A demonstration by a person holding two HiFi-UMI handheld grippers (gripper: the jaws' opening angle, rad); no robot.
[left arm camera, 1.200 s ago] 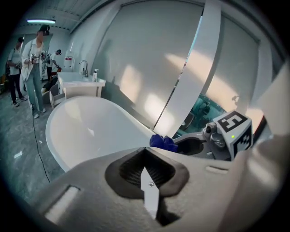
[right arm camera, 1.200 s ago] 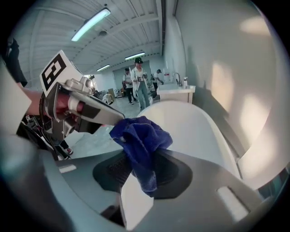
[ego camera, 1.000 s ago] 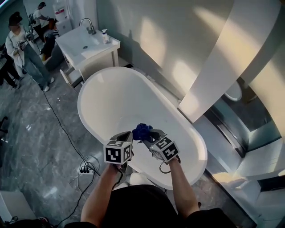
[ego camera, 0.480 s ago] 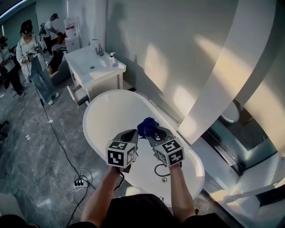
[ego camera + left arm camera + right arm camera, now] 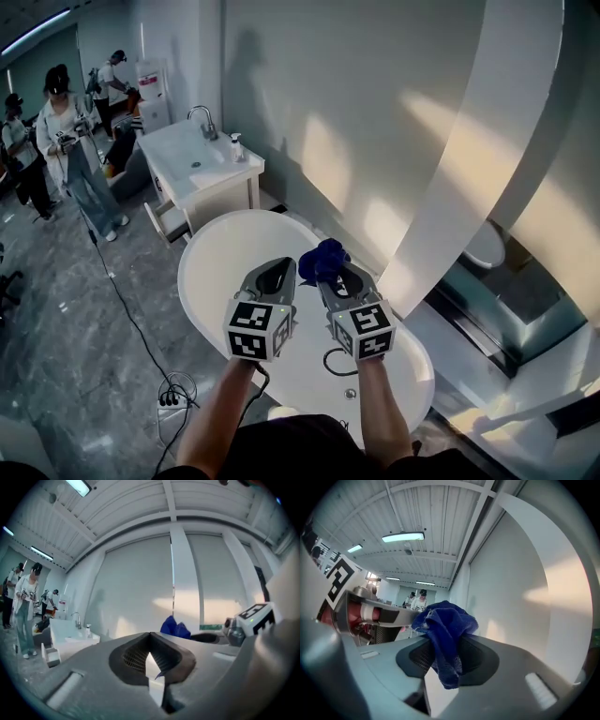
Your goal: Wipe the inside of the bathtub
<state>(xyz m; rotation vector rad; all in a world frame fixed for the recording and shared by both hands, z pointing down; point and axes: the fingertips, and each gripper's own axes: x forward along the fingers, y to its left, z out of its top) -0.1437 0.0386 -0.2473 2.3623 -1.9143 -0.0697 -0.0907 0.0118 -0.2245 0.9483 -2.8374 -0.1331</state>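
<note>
Both grippers hover above the white bathtub [image 5: 199, 253].
The right gripper [image 5: 330, 267] has its fingers clamped on a blue cloth [image 5: 326, 253] bunched over their tips; the left gripper [image 5: 276, 272], fingers pressed together and empty, sits just beside it.

Bathroom set in a large hall: white bathtub [image 5: 190, 281], vanity [image 5: 187, 159] with faucet [image 5: 202, 118], people [image 5: 67, 141] beyond.
</note>
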